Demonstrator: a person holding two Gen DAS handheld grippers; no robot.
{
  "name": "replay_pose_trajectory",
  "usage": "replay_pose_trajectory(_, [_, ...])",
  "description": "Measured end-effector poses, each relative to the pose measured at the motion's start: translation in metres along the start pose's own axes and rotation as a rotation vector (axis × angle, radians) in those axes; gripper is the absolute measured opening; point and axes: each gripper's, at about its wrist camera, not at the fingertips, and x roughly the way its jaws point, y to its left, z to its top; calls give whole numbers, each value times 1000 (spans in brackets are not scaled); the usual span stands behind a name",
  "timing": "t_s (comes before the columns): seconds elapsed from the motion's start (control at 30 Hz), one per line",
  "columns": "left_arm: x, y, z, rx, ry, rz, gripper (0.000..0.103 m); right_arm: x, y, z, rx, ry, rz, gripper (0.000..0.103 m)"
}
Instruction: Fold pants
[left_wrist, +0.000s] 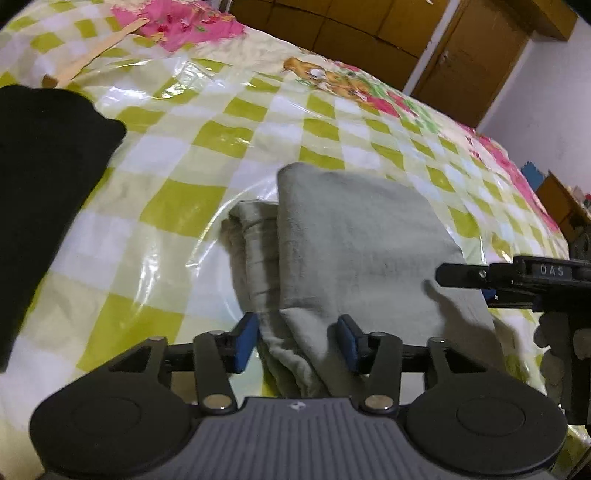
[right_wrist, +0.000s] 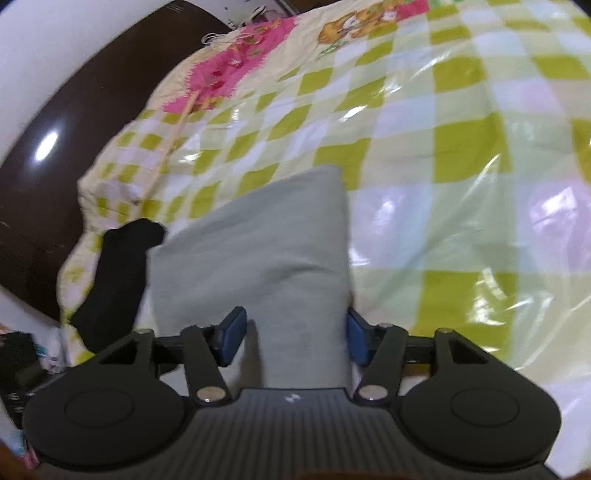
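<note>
1. A long black garment (left_wrist: 44, 192) lies at the far left of the bed, flat on the green-and-white checked bedspread under clear glossy plastic (left_wrist: 207, 147); from the right wrist camera the same dark cloth (right_wrist: 114, 280) sits just left of the pants, near the bed's edge.
2. The folded grey-green soft-fabric pants (left_wrist: 354, 240) rest in the middle of the bed as a compact rectangle, a lower layer with a gathered hem showing along their left side.
3. The left gripper (left_wrist: 301, 343), black with blue pads, hovers over the near edge of the pants with its jaws standing apart; the fabric runs between the pads, and neither pad is seen pressing on it.
4. The right gripper (right_wrist: 291, 341) straddles the near end of the same folded pants (right_wrist: 258, 251), jaws parted; its right pad sits at the fabric's edge, its left pad clear of it, so nothing is clamped.
5. In the left wrist view that right gripper's black finger (left_wrist: 465, 275) reaches in from the right, above the pants' right side.
6. Brown wooden cupboard doors (left_wrist: 469, 55) stand behind the bed at upper right.
</note>
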Motion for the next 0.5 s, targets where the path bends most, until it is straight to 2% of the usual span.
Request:
replay_pose_trajectory(0.07, [7, -5, -1, 16, 24, -7, 73, 7, 1, 1, 1, 9, 25, 71])
replay_pose_trajectory(0.13, [9, -10, -1, 17, 27, 4, 74, 14, -3, 0, 58, 27, 103, 68])
replay_pose_trajectory(0.17, [9, -13, -1, 19, 24, 5, 74, 18, -3, 1, 60, 35, 103, 55])
replay_pose_trajectory(0.2, [7, -19, -1, 21, 20, -10, 74, 17, -2, 2, 50, 43, 85, 32])
replay_pose_trajectory(0.23, [7, -26, 0, 26, 18, -31, 74, 14, -5, 4, 61, 53, 88, 24])
replay_pose_trajectory(0.27, [8, -37, 0, 38, 21, -59, 74, 8, -10, 4, 88, 56, 113, 21])
replay_pose_trajectory(0.4, [34, -99, 4, 150, 48, -209, 74, -45, -27, -2, 120, 3, 98, 21])
replay_pose_trajectory(0.47, [55, -131, 8, 208, 76, -277, 73, -80, -36, -10, 136, -38, 48, 21])
replay_pose_trajectory(0.5, [66, -150, 8, 254, 81, -287, 73, -97, -42, -14, 145, -60, 17, 23])
